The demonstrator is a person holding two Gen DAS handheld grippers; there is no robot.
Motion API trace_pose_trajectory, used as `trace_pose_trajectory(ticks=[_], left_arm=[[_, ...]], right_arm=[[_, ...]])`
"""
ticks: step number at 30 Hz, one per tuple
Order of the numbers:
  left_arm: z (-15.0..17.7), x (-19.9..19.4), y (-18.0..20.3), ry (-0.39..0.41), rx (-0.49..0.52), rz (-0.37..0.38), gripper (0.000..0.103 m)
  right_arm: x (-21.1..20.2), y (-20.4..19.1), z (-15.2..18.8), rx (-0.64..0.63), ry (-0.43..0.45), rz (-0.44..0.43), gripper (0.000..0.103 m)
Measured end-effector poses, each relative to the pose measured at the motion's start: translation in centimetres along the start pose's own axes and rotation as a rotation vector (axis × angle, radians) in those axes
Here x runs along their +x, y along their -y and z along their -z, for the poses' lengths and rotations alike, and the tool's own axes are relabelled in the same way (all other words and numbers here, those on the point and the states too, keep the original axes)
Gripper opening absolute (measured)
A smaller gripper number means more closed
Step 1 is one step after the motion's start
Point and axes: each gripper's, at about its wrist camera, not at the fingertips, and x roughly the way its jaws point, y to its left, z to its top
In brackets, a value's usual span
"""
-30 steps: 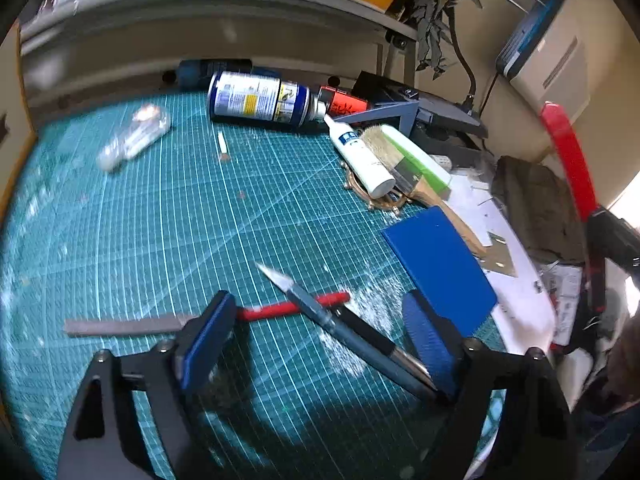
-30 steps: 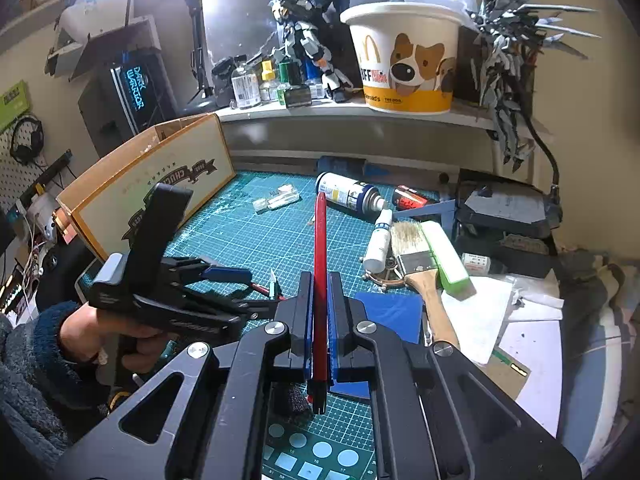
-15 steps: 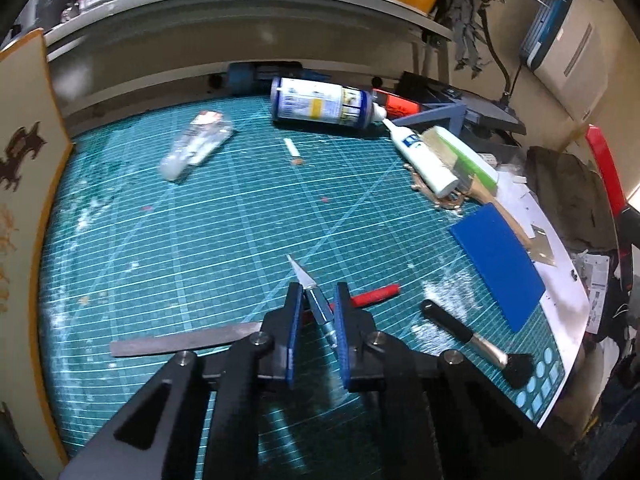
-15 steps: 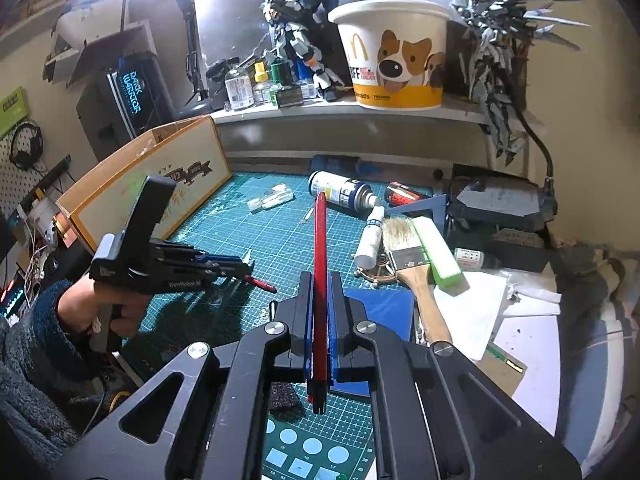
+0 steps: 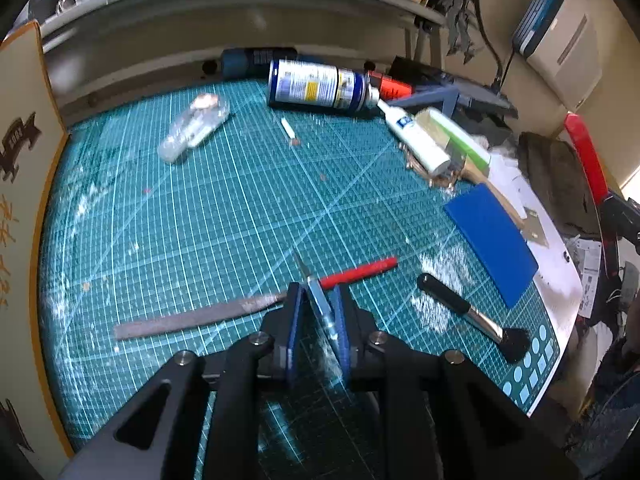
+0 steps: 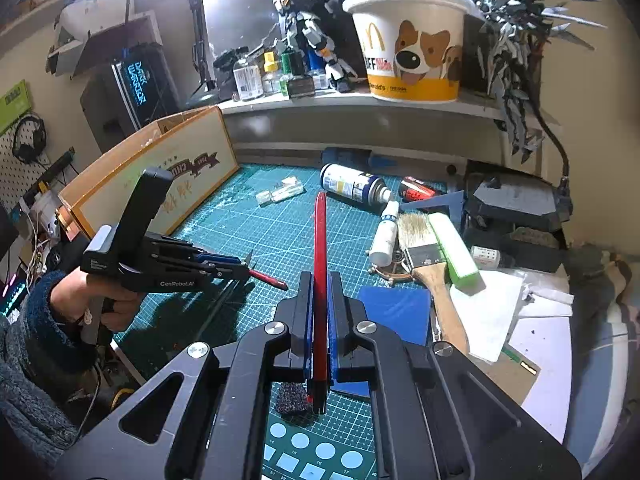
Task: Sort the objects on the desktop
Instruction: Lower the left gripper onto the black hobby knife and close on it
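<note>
Your left gripper (image 5: 316, 312), jaws just reopening slightly, pinches the craft knife (image 5: 318, 300), blade pointing forward over the red-handled file (image 5: 256, 304).

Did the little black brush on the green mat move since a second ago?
Yes. The black brush earlier lay between the left hand-held gripper's jaws; now it lies outside them, nearer the blue card.

Cutting mat (image 5: 200, 216): teal, pale grid lines. File (image 5: 192, 318): grey, red handle. Spray can (image 5: 320, 88): blue and white, yellow label patch. Card (image 5: 492, 240): plain blue. Fingers (image 5: 294, 320): blue pads.
</note>
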Motion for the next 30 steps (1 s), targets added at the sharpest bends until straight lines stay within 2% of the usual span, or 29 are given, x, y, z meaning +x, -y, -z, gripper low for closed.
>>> trace_pose_trajectory(ticks=[1,3,6,8,10,11,12,17,21,24,27,30], left_arm=[[0.2,-0.1,0.2,-0.01,0.004,-0.008,0.028],[0.5,-0.2,0.9,-0.023,0.021,-0.024,0.048],[0.9,-0.2,1.8,-0.025,0.049,-0.05,0.049],[1.1,0.0,2.1,0.005,0.058,-0.069,0.049],[1.3,0.1,2.3,0.031,0.064,-0.089,0.039],[1.4,0.1,2.3,0.038,0.061,-0.079,0.018],[1.4,0.1,2.3,0.039,0.051,-0.046,0.012],[1.8,-1.0,3.0,0.077,0.07,-0.012,0.01],[1.7,-3.1,3.5,0.166,0.092,-0.01,0.009],[1.7,-4.4,4.2,0.231,0.119,-0.037,0.009],[1.6,-4.5,4.4,0.228,0.133,-0.04,0.009],[1.5,-3.0,4.2,0.147,0.141,-0.064,0.009]], right_arm=[[0.1,0.0,0.0,0.0,-0.002,-0.001,0.006],[0.2,0.0,0.1,-0.001,-0.004,-0.004,0.006],[0.3,-0.1,0.1,-0.002,-0.007,-0.007,0.006],[0.4,-0.1,0.1,-0.002,-0.007,-0.009,0.006],[0.4,-0.1,0.1,-0.004,-0.007,-0.011,0.006],[0.3,-0.1,0.1,-0.005,-0.006,-0.011,0.006],[0.3,-0.1,0.1,-0.005,-0.005,-0.012,0.006],[0.2,0.5,0.2,0.008,0.0,-0.01,0.006],[0.1,0.5,0.1,0.015,0.004,-0.007,0.006],[0.0,0.2,0.0,0.011,0.009,-0.007,0.006],[0.0,-0.3,-0.2,0.002,0.007,-0.008,0.006],[-0.2,-0.8,-0.3,-0.006,0.009,-0.008,0.006]])
